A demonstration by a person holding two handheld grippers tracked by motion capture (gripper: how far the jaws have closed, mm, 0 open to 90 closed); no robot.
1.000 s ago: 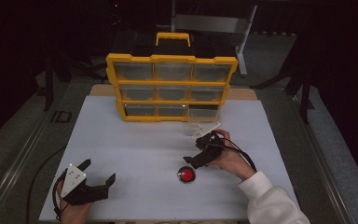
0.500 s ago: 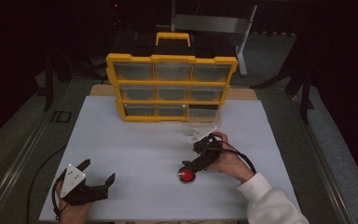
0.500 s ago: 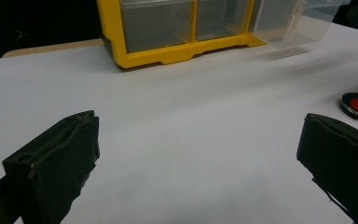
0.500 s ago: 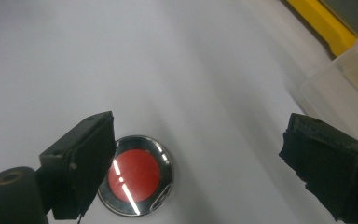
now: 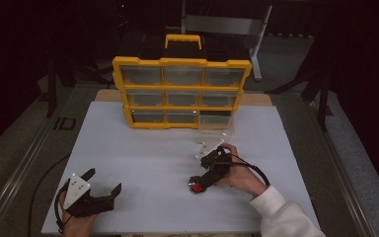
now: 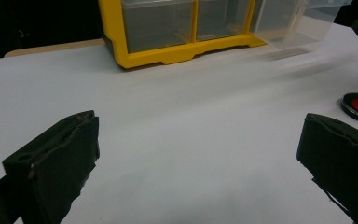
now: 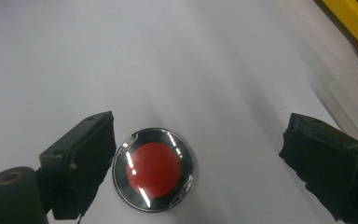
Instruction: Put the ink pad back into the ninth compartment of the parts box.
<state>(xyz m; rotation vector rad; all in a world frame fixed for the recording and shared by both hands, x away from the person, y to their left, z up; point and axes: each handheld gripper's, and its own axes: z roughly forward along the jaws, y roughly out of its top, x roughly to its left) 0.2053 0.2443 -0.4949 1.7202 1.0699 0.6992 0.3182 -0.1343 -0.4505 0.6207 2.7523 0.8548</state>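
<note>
A: Starting at the left, what is the left claw [image 5: 103,190] doing?

B: It rests on the white table [image 5: 143,153] near the front edge, jaws spread wide and released, nothing between them. It sits well apart from everything else.

A: And further along?

B: The yellow organizer [image 5: 181,94] stands at the back of the table, with a clear drawer [image 5: 217,129] pulled out at its lower right corner. In front of that drawer, nearer the person, lies the red disc [image 7: 153,169], flat on the table.

A: Is the right claw [image 7: 196,158] holding it?

B: No. It hangs just over the disc, jaws released and wide. In the right gripper view one jaw is almost touching the disc's rim, while the other stands well off.

A: What could go wrong?

B: I'd judge the disc is thin and glossy-rimmed. With the claw off-centre, closing could push it sideways across the smooth table, or the jaws could ride over the rim and pinch nothing.
</note>
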